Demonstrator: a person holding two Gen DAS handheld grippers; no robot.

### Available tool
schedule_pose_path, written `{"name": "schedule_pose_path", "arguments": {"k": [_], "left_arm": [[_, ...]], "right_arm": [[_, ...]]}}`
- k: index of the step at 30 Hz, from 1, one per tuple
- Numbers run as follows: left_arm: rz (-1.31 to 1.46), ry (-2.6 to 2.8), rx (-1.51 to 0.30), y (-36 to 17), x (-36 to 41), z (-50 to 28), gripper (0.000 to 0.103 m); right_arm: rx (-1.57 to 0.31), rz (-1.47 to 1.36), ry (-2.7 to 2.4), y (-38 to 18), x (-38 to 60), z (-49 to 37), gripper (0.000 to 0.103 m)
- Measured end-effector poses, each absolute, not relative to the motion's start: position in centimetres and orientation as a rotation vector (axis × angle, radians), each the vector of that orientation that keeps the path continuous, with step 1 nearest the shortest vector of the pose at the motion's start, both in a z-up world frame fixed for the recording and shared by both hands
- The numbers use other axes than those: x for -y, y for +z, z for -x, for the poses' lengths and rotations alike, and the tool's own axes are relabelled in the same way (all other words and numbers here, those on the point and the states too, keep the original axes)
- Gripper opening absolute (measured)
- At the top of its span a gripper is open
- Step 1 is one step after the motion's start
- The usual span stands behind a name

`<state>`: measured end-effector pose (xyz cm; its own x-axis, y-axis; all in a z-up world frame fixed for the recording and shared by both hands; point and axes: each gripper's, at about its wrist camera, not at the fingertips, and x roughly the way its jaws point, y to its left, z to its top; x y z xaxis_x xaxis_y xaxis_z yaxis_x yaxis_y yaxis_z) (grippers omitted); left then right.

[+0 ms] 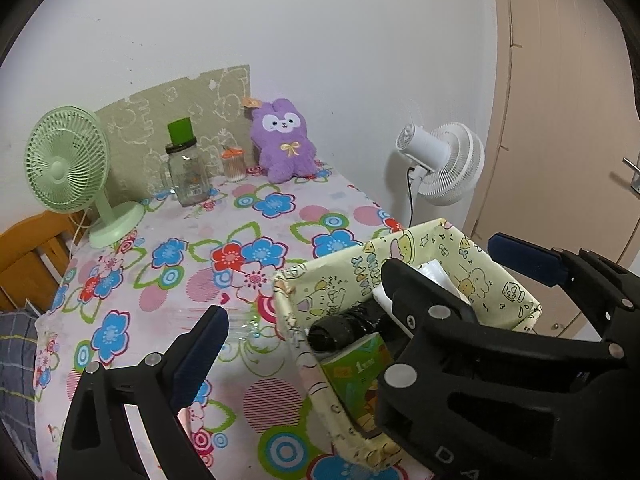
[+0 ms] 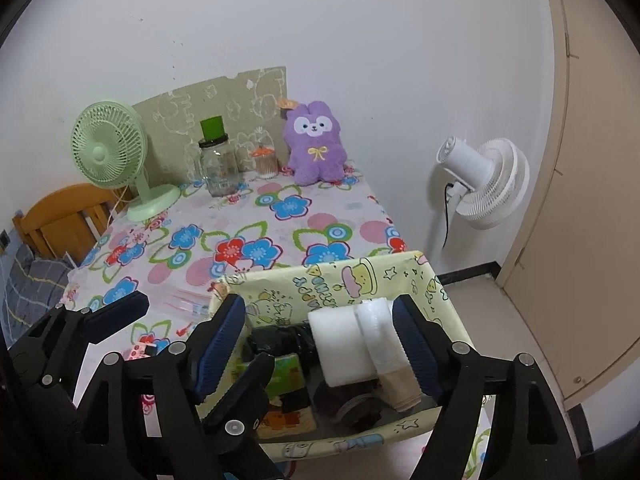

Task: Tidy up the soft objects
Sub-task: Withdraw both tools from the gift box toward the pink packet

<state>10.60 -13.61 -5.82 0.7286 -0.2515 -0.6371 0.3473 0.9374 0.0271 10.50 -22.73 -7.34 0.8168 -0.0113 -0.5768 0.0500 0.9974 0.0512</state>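
A purple plush bunny (image 1: pixel 283 140) sits upright at the far edge of the floral table, against the wall; it also shows in the right wrist view (image 2: pixel 316 142). A pale yellow cartoon-print fabric basket (image 1: pixel 420 256) stands at the table's near right corner and holds white foam rolls (image 2: pixel 348 342), a beige roll, a black rolled item (image 1: pixel 340 328) and a green booklet. My right gripper (image 2: pixel 320 340) is open above the basket, its fingers either side of the white rolls. My left gripper (image 1: pixel 356 288) is open, its fingers wide apart beside the basket's left wall.
A green desk fan (image 1: pixel 70 168) stands at the table's far left, a glass jar (image 1: pixel 188 172) with a green cap and a small toothpick holder (image 1: pixel 233 165) near the bunny. A white floor fan (image 1: pixel 444 162) stands right of the table by a beige door. A wooden chair (image 1: pixel 28 256) is at left.
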Motion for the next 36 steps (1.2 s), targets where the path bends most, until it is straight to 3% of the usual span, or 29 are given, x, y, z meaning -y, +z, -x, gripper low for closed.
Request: {"name": "schedule_pose_path", "arguments": {"k": [17, 36], "left_arm": [[-0.139, -0.308, -0.64, -4.2, 10.0, -8.6, 0.102], [-0.132, -0.24, -0.624, -4.0, 5.8, -7.3, 0.102]], "right_arm": [[-0.558, -0.027, -0.018, -5.3, 19.0, -8.4, 0.091], [-0.548, -0.009, 0.056, -5.1, 14.8, -7.7, 0.093]]}}
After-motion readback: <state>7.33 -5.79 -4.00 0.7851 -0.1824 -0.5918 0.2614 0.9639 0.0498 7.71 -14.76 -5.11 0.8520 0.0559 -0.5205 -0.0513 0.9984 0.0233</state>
